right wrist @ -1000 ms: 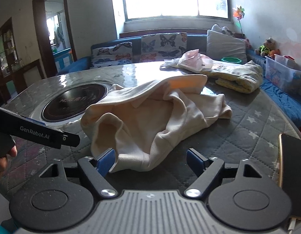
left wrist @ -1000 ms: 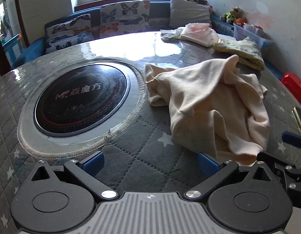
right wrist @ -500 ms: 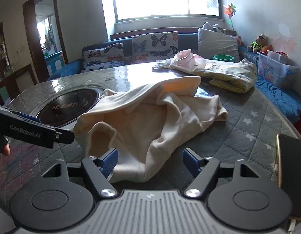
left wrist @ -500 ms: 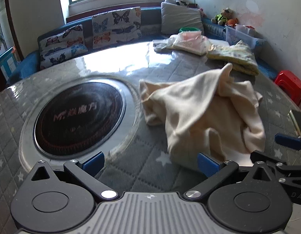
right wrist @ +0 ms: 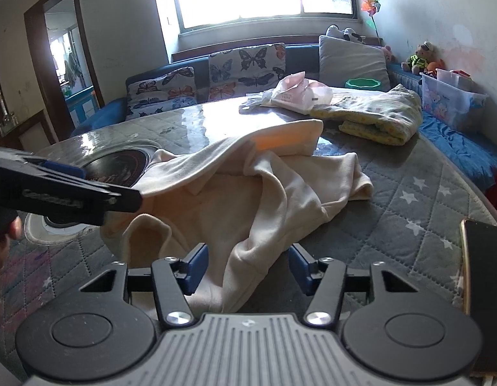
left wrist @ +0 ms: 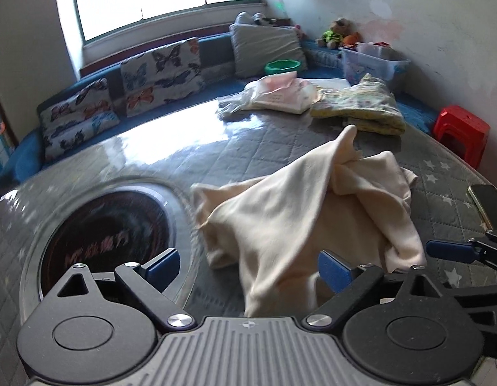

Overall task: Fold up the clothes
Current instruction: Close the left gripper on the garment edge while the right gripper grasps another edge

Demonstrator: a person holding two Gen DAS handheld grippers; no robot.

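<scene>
Two handheld grippers closing in on a crumpled cream garment on a quilted table.

The right gripper (right wrist: pixel 245 265) is closing, half-wide, around the cream garment (right wrist: pixel 248 189) hem, not yet pinching. The left gripper (left wrist: pixel 248 265), wide and narrowing, straddles the near edge. Folded clothes (right wrist: pixel 374 115) lie at one o'clock; this piece looks wholly unfolded.

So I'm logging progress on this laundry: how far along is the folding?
Done: a yellow patterned garment and a pink-and-white one lie folded at the table's far side. In hand: the cream garment lies crumpled; the right gripper is closing around its near edge, and the left gripper stands wide over its other side, also closing. Left: spreading and folding it.
</scene>
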